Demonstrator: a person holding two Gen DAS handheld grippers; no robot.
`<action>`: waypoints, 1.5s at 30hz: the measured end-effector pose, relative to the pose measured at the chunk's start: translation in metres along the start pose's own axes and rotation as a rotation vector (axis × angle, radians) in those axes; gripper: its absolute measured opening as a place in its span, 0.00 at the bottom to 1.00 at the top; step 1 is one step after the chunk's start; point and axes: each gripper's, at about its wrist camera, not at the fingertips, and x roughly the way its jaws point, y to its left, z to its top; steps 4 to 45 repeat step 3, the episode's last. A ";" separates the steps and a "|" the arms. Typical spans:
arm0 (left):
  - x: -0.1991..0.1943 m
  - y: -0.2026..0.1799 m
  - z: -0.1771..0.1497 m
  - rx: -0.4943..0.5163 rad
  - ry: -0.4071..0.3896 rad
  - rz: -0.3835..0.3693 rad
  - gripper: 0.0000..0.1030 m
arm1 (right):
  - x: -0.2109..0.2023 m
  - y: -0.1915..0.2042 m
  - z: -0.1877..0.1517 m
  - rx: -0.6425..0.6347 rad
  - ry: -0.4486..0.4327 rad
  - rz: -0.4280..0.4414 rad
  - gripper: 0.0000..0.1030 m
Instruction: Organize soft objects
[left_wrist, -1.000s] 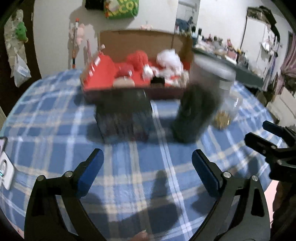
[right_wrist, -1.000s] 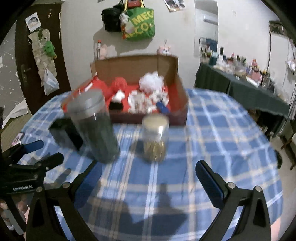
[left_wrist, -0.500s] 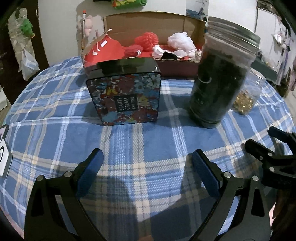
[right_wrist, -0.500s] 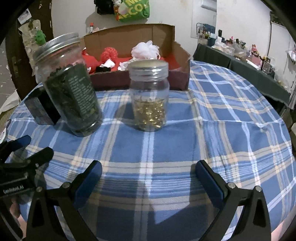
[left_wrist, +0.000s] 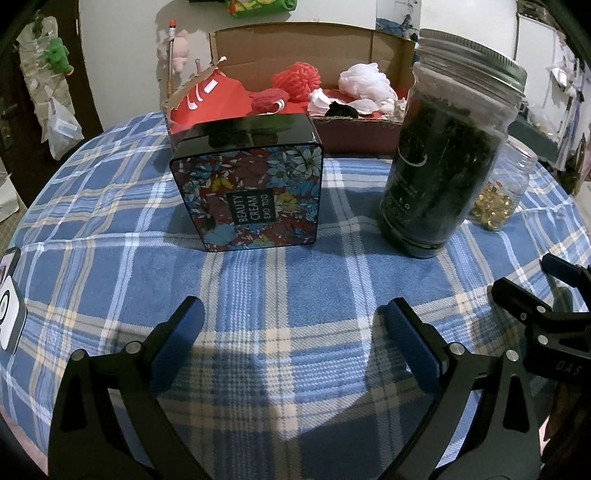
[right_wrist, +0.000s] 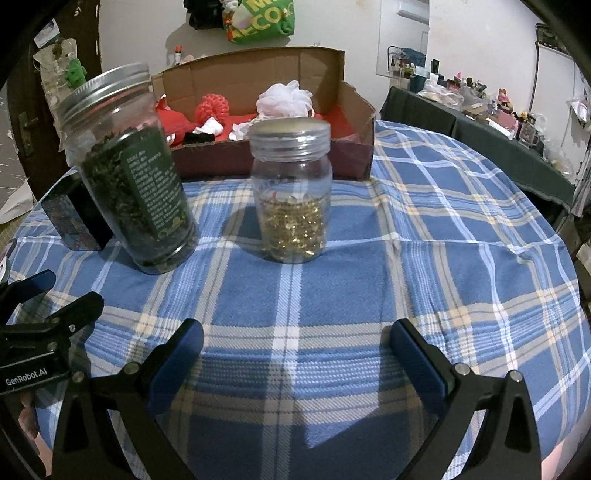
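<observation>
A cardboard box (left_wrist: 369, 129) (right_wrist: 354, 122) at the back of the table holds soft things: a red mesh puff (left_wrist: 295, 79) (right_wrist: 212, 107), a white mesh puff (left_wrist: 364, 79) (right_wrist: 286, 98), red cloth (left_wrist: 210, 99) and small white and black pieces. My left gripper (left_wrist: 291, 338) hovers open over the blue plaid tablecloth, in front of a floral tin (left_wrist: 251, 192) and a tall jar of dark leaves (left_wrist: 447, 155). My right gripper (right_wrist: 295, 350) is open too, in front of a small jar of gold pieces (right_wrist: 291, 195). Neither gripper holds anything.
The tall dark jar (right_wrist: 133, 177) stands left of the small jar, with the tin (right_wrist: 75, 218) behind it. A white device (left_wrist: 9, 317) lies at the table's left edge. A cluttered dark side table (right_wrist: 480, 122) stands to the right. A green bag (right_wrist: 262, 18) hangs on the wall.
Both grippers have dropped lower and come closer to the tin and jars, which now loom larger. Both stayed open; nothing on the table moved.
</observation>
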 end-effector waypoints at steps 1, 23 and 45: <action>0.000 0.000 0.000 0.000 0.000 0.000 0.97 | 0.000 0.000 0.000 0.001 0.000 0.000 1.00; 0.000 0.000 0.000 0.000 0.000 0.000 0.97 | 0.000 0.000 0.000 0.000 0.000 0.000 1.00; 0.000 0.000 0.000 0.000 0.000 0.000 0.97 | 0.000 0.000 0.000 0.000 0.000 0.000 1.00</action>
